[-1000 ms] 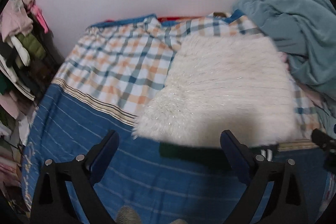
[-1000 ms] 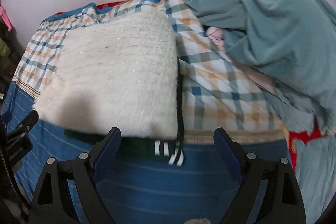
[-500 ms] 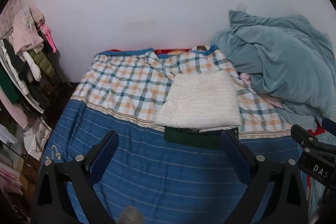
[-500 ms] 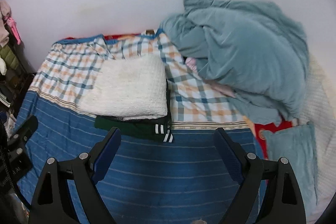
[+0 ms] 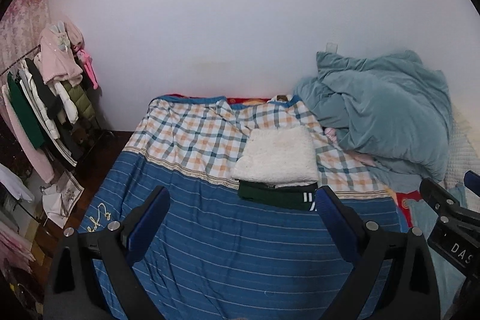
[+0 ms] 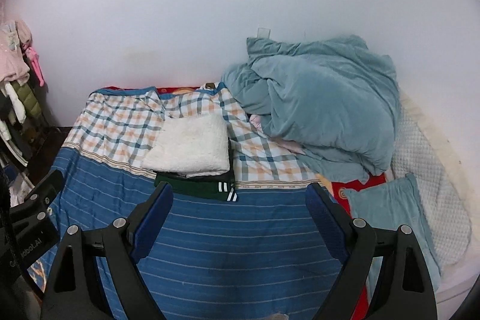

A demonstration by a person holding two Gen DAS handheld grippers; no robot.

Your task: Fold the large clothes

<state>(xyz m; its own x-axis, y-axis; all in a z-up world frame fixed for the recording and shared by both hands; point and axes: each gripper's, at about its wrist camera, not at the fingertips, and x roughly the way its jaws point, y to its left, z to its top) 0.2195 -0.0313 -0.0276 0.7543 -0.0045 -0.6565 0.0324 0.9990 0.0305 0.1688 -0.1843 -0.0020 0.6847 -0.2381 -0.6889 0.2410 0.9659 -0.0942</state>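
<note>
White fluffy garment (image 5: 277, 159), folded into a neat rectangle, sits on top of a folded dark green garment (image 5: 277, 195) with white stripes at its right corner. The stack is mid-bed, straddling the seam where the checked sheet (image 5: 192, 134) meets the blue striped sheet (image 5: 240, 245). Green piece sticks out at the near edge of the white one; the two are touching.

Both grippers are well apart from the stack, above the near part of the bed, pointing down at it.
- Left gripper (image 5: 241, 218): jaws wide, nothing between them, only blue sheet visible in the gap.
- Right gripper (image 6: 238, 218): jaws wide, nothing held. In its view the left finger tip overlaps the near-left edge of the green garment, but no contact is evident.
- Each gripper shows at the edge of the other's view: the right one at the right, the left one at the left.

Surroundings:
- Crumpled teal duvet (image 6: 324, 107) piled far right against the white wall (image 5: 240, 20), overlapping the checked sheet.
- Teal pillow (image 6: 393, 215) near right, next to a white quilted pad (image 6: 426, 170).
- Red patterned fabric (image 6: 357, 188) shows between pillow and sheets.
- Clothes rack (image 5: 45, 107) with hanging jackets on the left of the bed.
</note>
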